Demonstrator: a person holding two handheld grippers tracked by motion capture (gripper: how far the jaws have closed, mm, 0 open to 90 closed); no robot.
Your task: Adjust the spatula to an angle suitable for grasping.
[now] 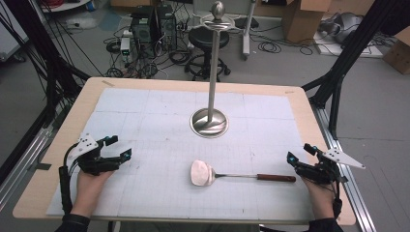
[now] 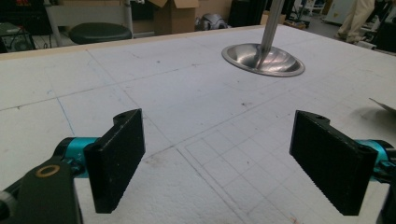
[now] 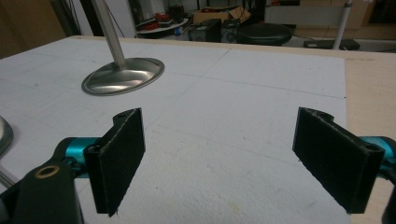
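Steel and wood lie ready between your hands: the spatula (image 1: 232, 175) rests flat on the white mat (image 1: 159, 121) near your edge of the table (image 1: 309, 125), blade toward your left, wooden handle toward your right — so the handle is the natural thing to take. Your right gripper (image 1: 300, 153) sits just beside that handle end, its jaws spread wide with nothing between them. Your left gripper (image 1: 118, 146) rests well apart from the spatula at the mat's left side, jaws likewise wide and empty. Behind the spatula stands the tall metal stand (image 1: 211, 87) on its round base, upright in the middle of the mat — likely where the spatula is meant to hang, though nothing hangs there yet.
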